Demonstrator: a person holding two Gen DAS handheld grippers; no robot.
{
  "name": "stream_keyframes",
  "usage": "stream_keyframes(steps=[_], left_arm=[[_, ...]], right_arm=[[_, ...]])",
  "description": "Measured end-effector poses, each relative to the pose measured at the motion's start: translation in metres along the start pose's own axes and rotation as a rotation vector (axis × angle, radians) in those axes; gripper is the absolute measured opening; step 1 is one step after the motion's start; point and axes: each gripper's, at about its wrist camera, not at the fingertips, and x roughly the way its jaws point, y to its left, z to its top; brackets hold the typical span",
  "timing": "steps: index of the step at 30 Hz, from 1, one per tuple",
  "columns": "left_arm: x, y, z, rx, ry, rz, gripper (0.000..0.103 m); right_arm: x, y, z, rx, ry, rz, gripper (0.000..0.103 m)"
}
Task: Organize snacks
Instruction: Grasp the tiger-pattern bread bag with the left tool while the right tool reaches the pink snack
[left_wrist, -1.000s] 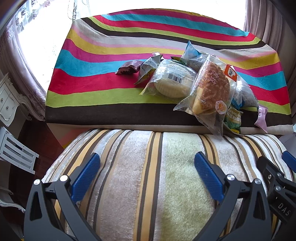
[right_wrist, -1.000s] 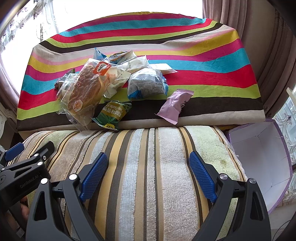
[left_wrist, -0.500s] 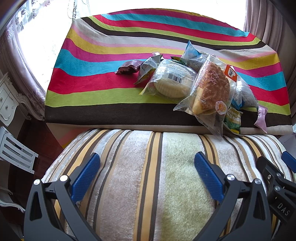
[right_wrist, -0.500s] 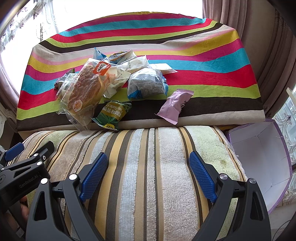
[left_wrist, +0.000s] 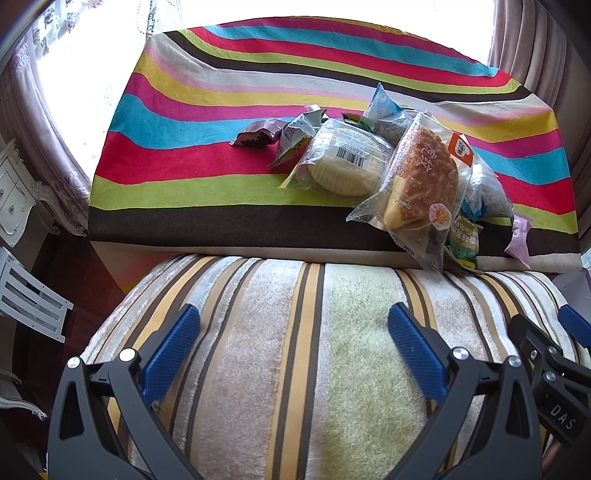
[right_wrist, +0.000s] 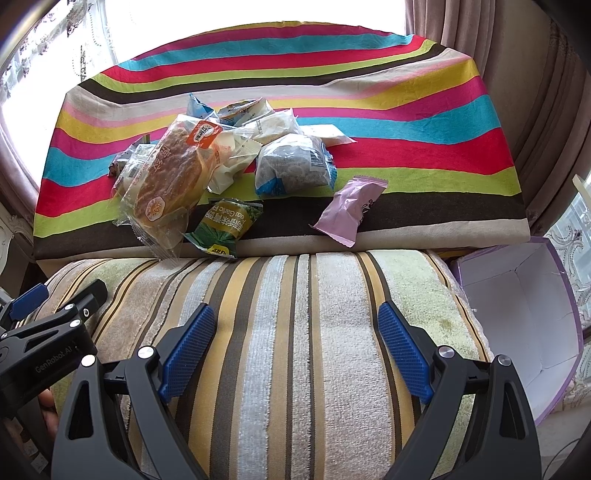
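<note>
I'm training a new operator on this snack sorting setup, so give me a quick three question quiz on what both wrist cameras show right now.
1. True or false: the right claw is shut on a snack.
2. Which packet lies apart from the pile, to its right in the right wrist view? A) green pea packet B) pink packet C) bread bag
3. Fill in: the open purple box stands on the ___ side of the striped cushion.

Key: 1 false, both claws are open, the left claw too; 2 B; 3 right.
</note>
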Motion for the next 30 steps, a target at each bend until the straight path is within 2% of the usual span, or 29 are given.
stream_keyframes(steps=[3,6,11,16,21,24,30], left_arm=[[0.0,0.001,0.002,-0.027,-0.003,-0.015,0.102],[-0.001,-0.004,0.002,0.006,-0.01,-0.023,0.102],[-0.02,-0.019,0.009,0.061,-0.098,-0.108,0.102],[-0.019,-0.042,0.027,0.131,-0.14,-0.145,0.102],[-0.004,-0.062,0.048,0.176,-0.132,-0.152,0.102],[0.011,-0.07,0.059,0.189,-0.113,-0.148,0.101],[0.029,-0.084,0.072,0.218,-0.097,-0.125,0.091]], right_arm=[[0.0,-0.002,0.001,-0.009,0.014,0.011,0.088],[0.001,-0.008,0.007,-0.012,0.046,0.058,0.088],[0.009,-0.011,0.019,-0.049,0.061,0.068,0.087],[0.022,-0.042,0.034,0.114,0.057,0.084,0.087],[0.035,-0.051,0.049,0.174,0.05,0.107,0.086],[0.045,-0.055,0.06,0.189,0.055,0.124,0.077],[0.068,-0.063,0.076,0.226,0.084,0.138,0.062]])
